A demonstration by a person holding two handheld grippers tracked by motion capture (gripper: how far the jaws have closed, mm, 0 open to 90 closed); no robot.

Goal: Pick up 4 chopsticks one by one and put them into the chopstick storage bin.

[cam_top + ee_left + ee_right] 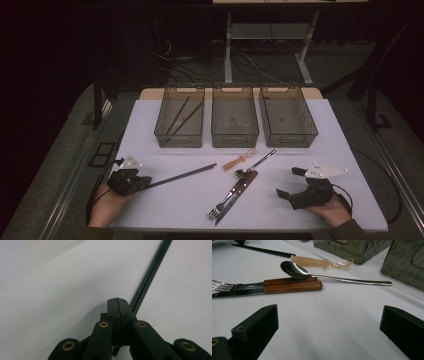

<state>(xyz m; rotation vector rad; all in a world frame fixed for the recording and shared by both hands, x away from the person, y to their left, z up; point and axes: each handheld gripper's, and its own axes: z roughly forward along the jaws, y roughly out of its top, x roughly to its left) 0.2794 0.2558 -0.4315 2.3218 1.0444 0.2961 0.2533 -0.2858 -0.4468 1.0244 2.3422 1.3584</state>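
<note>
Largest first: a white desk (320, 210), set up, apparently, for sorting cutlery by kind; along its far edge, three smoky bins side by side: left bin (159, 131), middle bin (235, 137), right bin (310, 131); in the left bin, two dark chopsticks (182, 117) already lying slantwise, hence probably the home for the next one.

Toward the near-left corner, left tongs (145, 182) closed, pads pressed flat together; beside them a long black chopstick (185, 175), lying on the desk and pointing toward the middle. From the left gripper view, a detail lost from above: black chopstick (150, 275) emerging just beside the right pad of left tongs (117, 300), not out of the seam (so pinched or merely alongside, impossible to tell).

Toward the near-right corner, right tongs (289, 182) open wide and holding nothing, resting low; seemingly waiting for a turn at the pile.

Mid-desk, nearer the near edge: wooden-handled knife and fork (235, 192), side by side and touching; above them a metal spoon (257, 162); smallest, a clear little spoon (239, 160) with a peach handle, just off the chopstick's far tip.

From the right gripper view, between the spread right tongs (329, 315): metal spoon (294, 270) with its bowl resting against the handle ends of knife and fork (292, 286); beyond, clear little spoon (309, 261); contact hard to judge from the high view.
</note>
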